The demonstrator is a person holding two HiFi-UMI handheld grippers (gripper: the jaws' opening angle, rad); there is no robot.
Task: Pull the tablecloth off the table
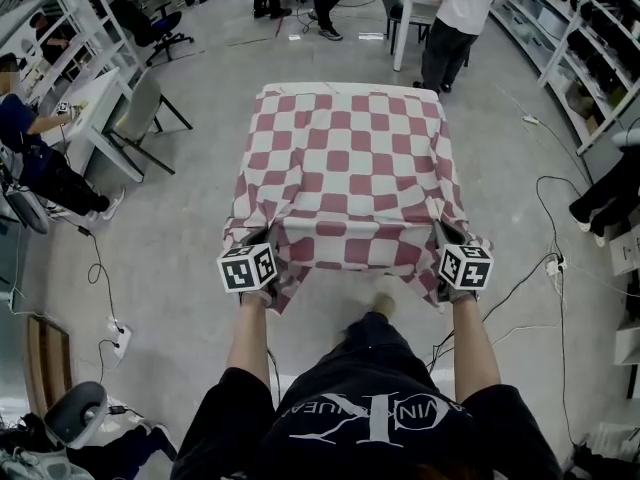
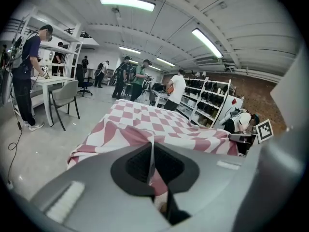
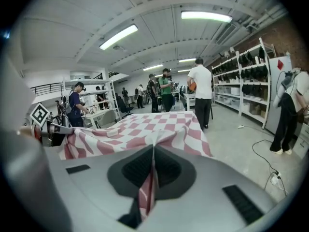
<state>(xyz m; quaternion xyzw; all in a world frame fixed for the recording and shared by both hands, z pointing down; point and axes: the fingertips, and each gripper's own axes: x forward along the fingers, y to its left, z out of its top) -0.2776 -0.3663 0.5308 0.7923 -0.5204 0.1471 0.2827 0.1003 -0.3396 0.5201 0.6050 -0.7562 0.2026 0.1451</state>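
A red-and-white checked tablecloth (image 1: 345, 163) covers a square table, with its near edge lifted and stretched toward me. My left gripper (image 1: 262, 236) is shut on the near left corner of the tablecloth (image 2: 145, 129), with cloth pinched between its pads (image 2: 151, 164). At the near right corner my right gripper (image 1: 445, 236) is shut on the tablecloth (image 3: 149, 127) too, a fold of it showing between the pads (image 3: 152, 175). The cloth sags between the two grippers, and loose ends hang below each. The tabletop itself is hidden under the cloth.
A grey chair (image 1: 140, 108) and a white desk (image 1: 90, 103) stand to the left. People stand beyond the table's far edge (image 1: 450, 18). Shelving (image 1: 590, 38) lines the right side. Cables (image 1: 545, 268) and a power strip (image 1: 118, 340) lie on the floor near me.
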